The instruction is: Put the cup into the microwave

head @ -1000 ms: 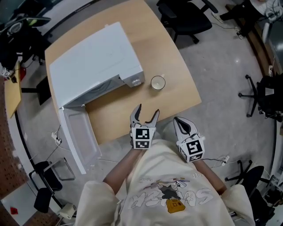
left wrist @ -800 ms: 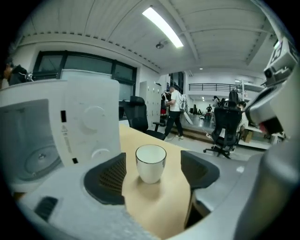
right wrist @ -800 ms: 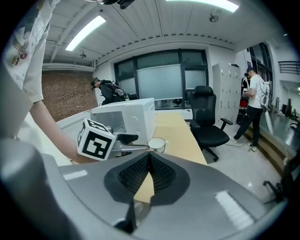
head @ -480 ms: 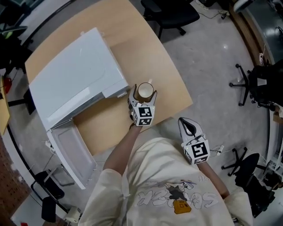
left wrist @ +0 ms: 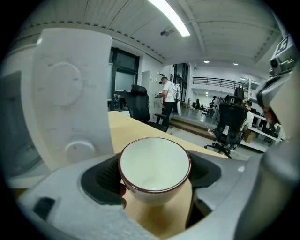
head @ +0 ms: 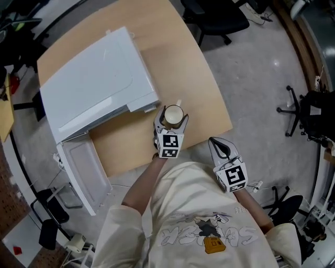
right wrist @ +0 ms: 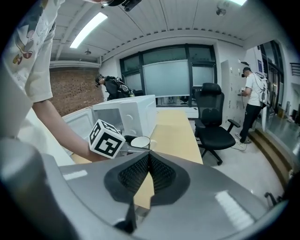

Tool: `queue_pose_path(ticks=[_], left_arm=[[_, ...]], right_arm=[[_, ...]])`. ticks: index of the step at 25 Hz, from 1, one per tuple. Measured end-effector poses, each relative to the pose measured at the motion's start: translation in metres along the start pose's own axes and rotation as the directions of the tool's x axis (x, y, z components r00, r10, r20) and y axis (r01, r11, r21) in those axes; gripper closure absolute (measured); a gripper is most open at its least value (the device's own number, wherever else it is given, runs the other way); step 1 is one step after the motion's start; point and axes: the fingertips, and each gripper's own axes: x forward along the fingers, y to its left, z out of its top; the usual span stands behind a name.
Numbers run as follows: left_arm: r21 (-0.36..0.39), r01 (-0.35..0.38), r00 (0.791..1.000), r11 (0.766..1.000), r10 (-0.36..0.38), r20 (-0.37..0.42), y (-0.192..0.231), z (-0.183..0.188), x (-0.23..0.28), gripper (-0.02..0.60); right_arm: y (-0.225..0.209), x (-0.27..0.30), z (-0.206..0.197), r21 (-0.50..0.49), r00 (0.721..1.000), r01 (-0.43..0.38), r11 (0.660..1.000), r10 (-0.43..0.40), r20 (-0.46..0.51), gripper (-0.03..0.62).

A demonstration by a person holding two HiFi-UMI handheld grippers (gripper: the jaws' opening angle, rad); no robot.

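Note:
A white cup (head: 173, 113) with a dark red rim stands on the wooden table (head: 201, 89), just in front of the white microwave (head: 94, 78). The microwave's door (head: 78, 170) hangs open to the left. My left gripper (head: 171, 118) has a jaw on each side of the cup (left wrist: 154, 164), and its jaws are closing, with both pads touching the cup's wall. My right gripper (head: 220, 147) is shut with nothing in it and hangs off the table's near edge. In the right gripper view the cup (right wrist: 139, 140) shows past the shut right gripper (right wrist: 149, 161).
The microwave's control panel (left wrist: 70, 98) rises close on the left of the cup. Black office chairs (head: 214, 15) stand beyond the table's far side. A black chair (right wrist: 213, 122) is next to the table, and a person (right wrist: 253, 101) stands further off.
My left gripper has gone forward from the table's near edge to the cup and now has it between its jaws. The right gripper has stayed shut near the edge.

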Motion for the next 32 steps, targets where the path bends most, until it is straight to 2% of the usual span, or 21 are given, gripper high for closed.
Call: queue_pose_path(ticks=[4, 7, 9, 11, 14, 16, 18, 20, 22, 25, 32], left_arm=[[-0.049, -0.05, 0.999, 0.998, 0.049, -0.012, 0.021, -0.011, -0.052, 0.179], [-0.101, -0.154, 0.988, 0.983, 0.153, -0.023, 0.05, -0.019, -0.094, 0.179], [-0.148, -0.242, 0.97, 0.959, 0.241, -0.025, 0.078, -0.025, -0.121, 0.179], [-0.201, -0.343, 0.938, 0.918, 0.345, -0.028, 0.114, -0.029, -0.148, 0.179], [-0.261, -0.474, 0.874, 0.841, 0.486, -0.02, 0.175, -0.029, -0.181, 0.178], [-0.272, -0.525, 0.84, 0.806, 0.543, -0.01, 0.213, -0.024, -0.191, 0.178], [-0.265, -0.562, 0.813, 0.784, 0.582, -0.002, 0.247, -0.018, -0.193, 0.179], [-0.246, -0.583, 0.798, 0.775, 0.602, 0.006, 0.276, -0.013, -0.189, 0.179], [-0.23, -0.589, 0.794, 0.775, 0.607, 0.011, 0.299, -0.011, -0.179, 0.179], [-0.223, -0.581, 0.801, 0.783, 0.599, 0.015, 0.32, -0.007, -0.162, 0.179], [-0.258, -0.553, 0.809, 0.792, 0.584, 0.061, 0.344, 0.0, -0.143, 0.178]], right_arm=[[0.023, 0.029, 0.015, -0.051, 0.993, -0.115, 0.992, 0.115, 0.0, 0.588], [0.046, 0.051, 0.024, -0.104, 0.976, -0.219, 0.97, 0.219, -0.014, 0.588], [0.063, 0.064, 0.029, -0.146, 0.961, -0.277, 0.95, 0.277, -0.022, 0.588], [0.08, 0.077, 0.037, -0.181, 0.944, -0.327, 0.928, 0.328, -0.024, 0.588], [0.105, 0.093, 0.047, -0.208, 0.928, -0.367, 0.907, 0.371, -0.023, 0.588], [0.119, 0.097, 0.053, -0.221, 0.926, -0.371, 0.902, 0.376, -0.022, 0.588], [0.13, 0.101, 0.061, -0.234, 0.928, -0.367, 0.901, 0.373, -0.016, 0.588], [0.139, 0.102, 0.068, -0.243, 0.932, -0.351, 0.904, 0.361, -0.004, 0.588], [0.145, 0.102, 0.072, -0.258, 0.938, -0.332, 0.907, 0.346, 0.01, 0.588], [0.147, 0.1, 0.077, -0.308, 0.944, -0.3, 0.903, 0.327, 0.038, 0.588], [0.136, 0.095, 0.075, -0.263, 0.968, -0.221, 0.939, 0.243, 0.055, 0.586]])
